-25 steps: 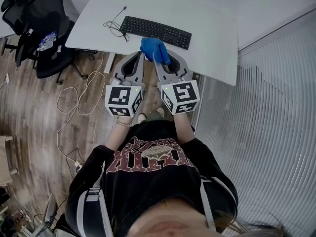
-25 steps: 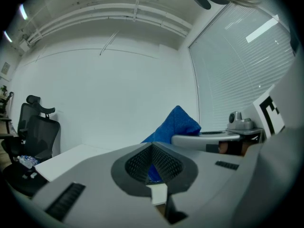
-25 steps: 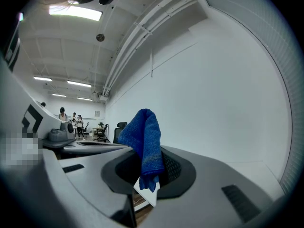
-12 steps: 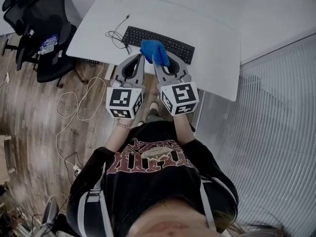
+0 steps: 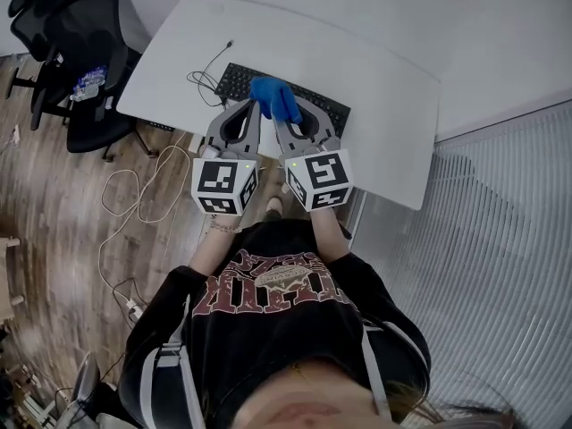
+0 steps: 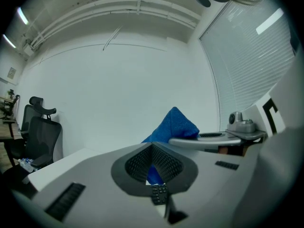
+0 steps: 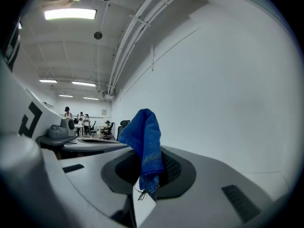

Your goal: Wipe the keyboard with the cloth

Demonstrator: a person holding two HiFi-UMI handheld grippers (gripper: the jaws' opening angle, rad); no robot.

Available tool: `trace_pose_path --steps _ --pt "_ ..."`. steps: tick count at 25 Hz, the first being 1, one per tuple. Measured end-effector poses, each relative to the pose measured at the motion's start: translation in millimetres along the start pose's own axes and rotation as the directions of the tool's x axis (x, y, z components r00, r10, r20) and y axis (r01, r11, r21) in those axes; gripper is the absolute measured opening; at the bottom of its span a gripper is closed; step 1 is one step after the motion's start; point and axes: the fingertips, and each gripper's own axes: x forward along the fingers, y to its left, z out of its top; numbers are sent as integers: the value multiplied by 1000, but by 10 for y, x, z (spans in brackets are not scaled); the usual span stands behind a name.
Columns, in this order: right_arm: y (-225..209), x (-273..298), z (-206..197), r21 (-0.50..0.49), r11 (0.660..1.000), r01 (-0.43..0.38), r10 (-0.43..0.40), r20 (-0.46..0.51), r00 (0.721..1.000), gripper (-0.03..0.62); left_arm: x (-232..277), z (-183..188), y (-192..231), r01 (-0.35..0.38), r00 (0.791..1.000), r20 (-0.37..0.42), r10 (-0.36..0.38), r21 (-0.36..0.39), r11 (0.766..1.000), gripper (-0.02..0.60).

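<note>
Head view: my right tongs (image 5: 282, 107) clamp the cloth (image 5: 273, 96) over the keyboard (image 5: 231, 80) on the desk (image 5: 380, 79); my left tongs (image 5: 251, 105), pressed together empty, hover at the keyboard's near edge.

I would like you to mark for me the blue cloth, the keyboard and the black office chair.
blue cloth (image 5: 274, 98): head view, on its bunched middle.
keyboard (image 5: 234, 80): head view, on the keys at its left end.
black office chair (image 5: 94, 34): head view, on its dark upholstery.
</note>
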Motion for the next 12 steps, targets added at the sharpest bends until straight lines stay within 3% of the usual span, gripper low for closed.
trace_pose_path --steps 12 --pt "-415 184 23 1 999 -36 36 7 999 64 483 31 -73 -19 1000 -4 19 15 1000 32"
